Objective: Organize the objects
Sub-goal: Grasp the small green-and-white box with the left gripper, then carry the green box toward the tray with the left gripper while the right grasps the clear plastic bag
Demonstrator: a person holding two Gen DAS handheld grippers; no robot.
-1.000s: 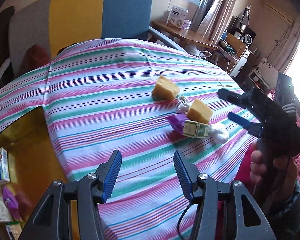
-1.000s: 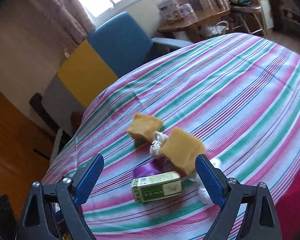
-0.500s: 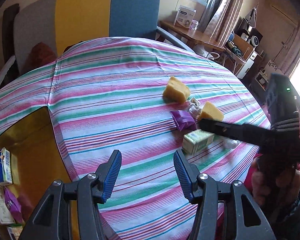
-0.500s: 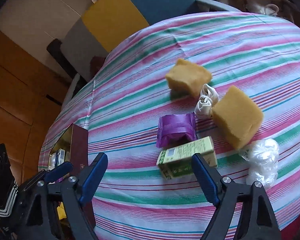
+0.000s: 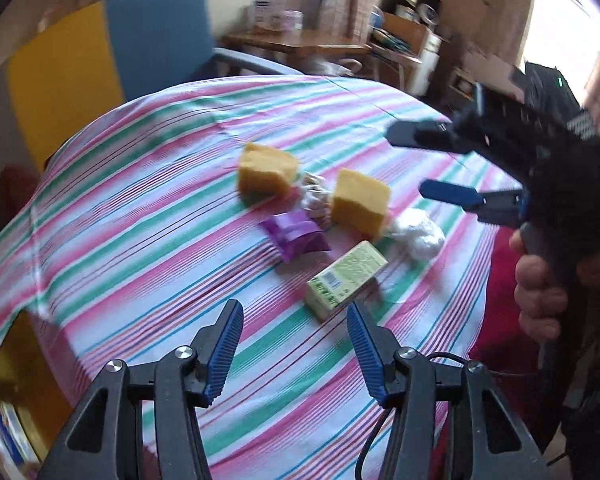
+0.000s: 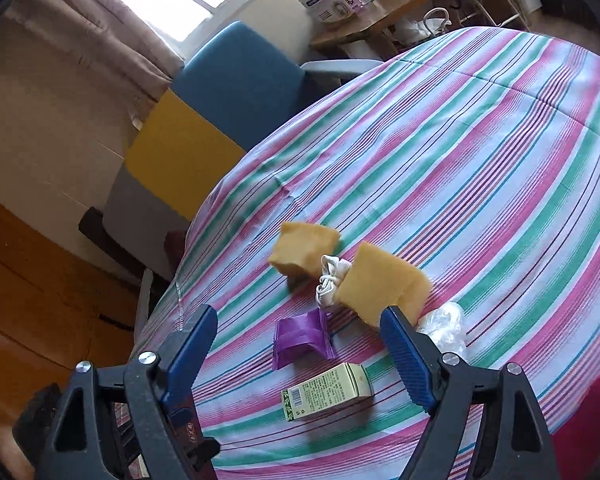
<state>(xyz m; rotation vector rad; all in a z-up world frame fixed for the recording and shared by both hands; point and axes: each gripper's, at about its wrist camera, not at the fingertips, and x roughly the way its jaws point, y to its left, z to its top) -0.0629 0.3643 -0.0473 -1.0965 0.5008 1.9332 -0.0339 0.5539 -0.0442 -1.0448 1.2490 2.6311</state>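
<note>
On the striped tablecloth (image 5: 140, 208) lies a small pile: two yellow sponges (image 5: 266, 170) (image 5: 360, 202), a white cable (image 5: 314, 196) between them, a purple pouch (image 5: 296, 234), a green carton (image 5: 346, 274) and a crumpled white bag (image 5: 418, 234). My left gripper (image 5: 292, 316) stands open just short of the green carton, with nothing between its fingers. My right gripper (image 5: 424, 164), held by a hand (image 5: 540, 288), hovers right of the pile. In its own view the right gripper (image 6: 298, 320) is above the purple pouch (image 6: 300, 338) and green carton (image 6: 328, 390); its jaws are opening, touching nothing.
An open gold box (image 5: 4, 360) holding cartons sits at the table's left edge. A blue, yellow and grey chair (image 5: 160, 32) stands behind the table. A wooden side table (image 5: 296, 40) with boxes is further back. A red cloth (image 5: 500, 280) lies past the right edge.
The left gripper has moved closer to the pile and rolled. The right gripper reached low over the green carton, then pulled back up to the right, jaws slightly narrower than a second ago.
</note>
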